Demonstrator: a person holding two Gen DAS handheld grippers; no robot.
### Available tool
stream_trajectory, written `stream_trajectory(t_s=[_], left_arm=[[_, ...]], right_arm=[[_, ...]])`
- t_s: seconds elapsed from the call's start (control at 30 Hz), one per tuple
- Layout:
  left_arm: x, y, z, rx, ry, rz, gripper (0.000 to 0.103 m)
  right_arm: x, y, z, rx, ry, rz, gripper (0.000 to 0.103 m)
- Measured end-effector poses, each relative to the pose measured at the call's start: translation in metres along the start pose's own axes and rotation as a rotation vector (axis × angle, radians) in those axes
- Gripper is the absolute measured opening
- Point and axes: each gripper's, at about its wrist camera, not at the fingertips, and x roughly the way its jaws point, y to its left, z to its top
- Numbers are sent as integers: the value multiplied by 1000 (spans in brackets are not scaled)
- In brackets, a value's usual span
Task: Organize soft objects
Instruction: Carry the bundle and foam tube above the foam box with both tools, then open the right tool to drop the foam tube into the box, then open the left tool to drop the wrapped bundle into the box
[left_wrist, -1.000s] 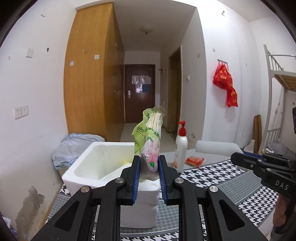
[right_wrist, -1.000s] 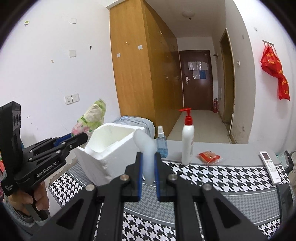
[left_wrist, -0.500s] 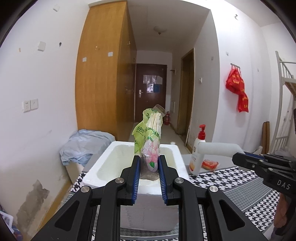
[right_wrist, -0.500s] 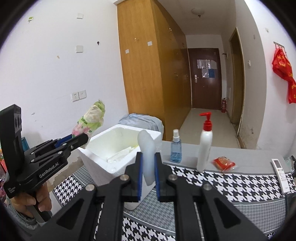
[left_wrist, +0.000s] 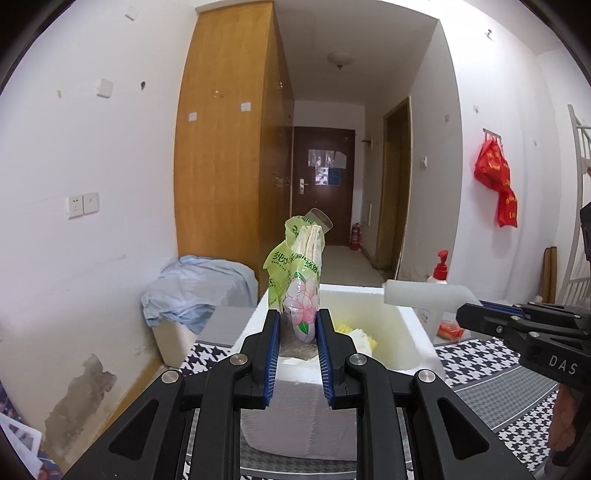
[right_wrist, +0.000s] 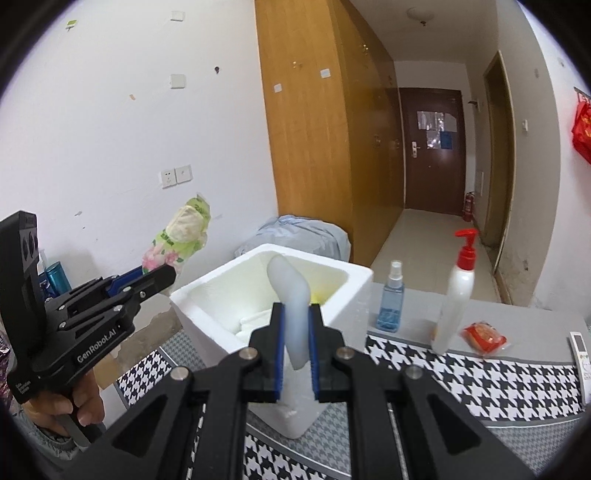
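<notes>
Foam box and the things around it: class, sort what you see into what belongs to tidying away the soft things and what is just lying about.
Belongs to the job:
foam box
green packet in the left gripper
white foam piece in the right gripper

Just lying about:
pump bottle
spray bottle
red packet
remote

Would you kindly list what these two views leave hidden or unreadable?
- Foam box contents: the left gripper and its tissue pack block part in the left view.
- Remote: cut off by the right view's edge.
- Red packet: print too small.
</notes>
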Motion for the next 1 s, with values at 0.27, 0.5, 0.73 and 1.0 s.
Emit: stream_trajectory(t_s=[0.27, 0.5, 0.73, 1.0], left_arm=[[-2, 8, -1, -5, -2, 7, 21], [0, 14, -4, -12, 10, 13, 21], [1, 19, -4, -22, 9, 17, 21], [9, 20, -6, -17, 27, 14, 21]], right_arm=[[20, 12, 5, -15, 28, 22, 15], [39, 22, 8, -21, 59, 43, 15], [56, 25, 9, -30, 102, 8, 43], [45, 28, 4, -51, 74, 16, 82]])
